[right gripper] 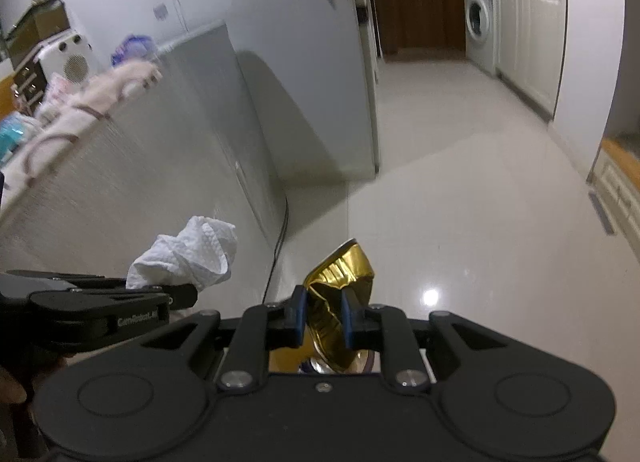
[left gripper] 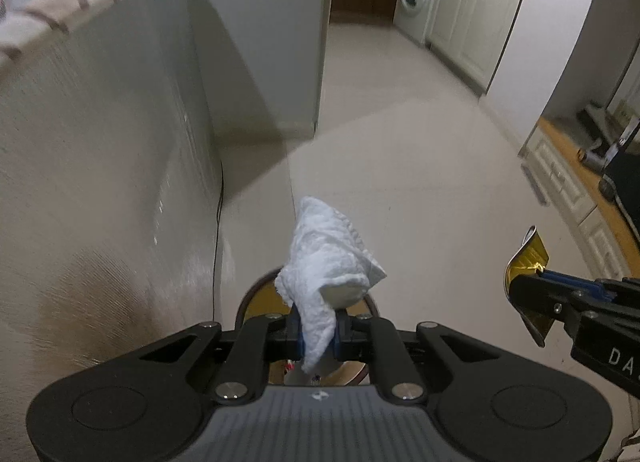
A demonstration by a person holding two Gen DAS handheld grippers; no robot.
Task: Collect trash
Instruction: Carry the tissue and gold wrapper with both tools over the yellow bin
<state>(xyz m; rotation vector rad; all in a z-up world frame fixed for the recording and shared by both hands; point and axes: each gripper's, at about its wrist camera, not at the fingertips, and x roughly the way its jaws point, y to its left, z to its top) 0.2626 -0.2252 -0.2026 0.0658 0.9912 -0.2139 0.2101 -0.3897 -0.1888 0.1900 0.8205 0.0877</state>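
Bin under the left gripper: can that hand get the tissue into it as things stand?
Probably yes. The left gripper is shut on the tissue, and the bin shows right below it with its mouth open. Nothing visible sits between them; the right gripper, shut on a gold wrapper, stays off to the side.

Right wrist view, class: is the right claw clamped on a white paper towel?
No: the right claw is shut on a crumpled gold foil wrapper, while the white paper towel sits in the left claw beside it.
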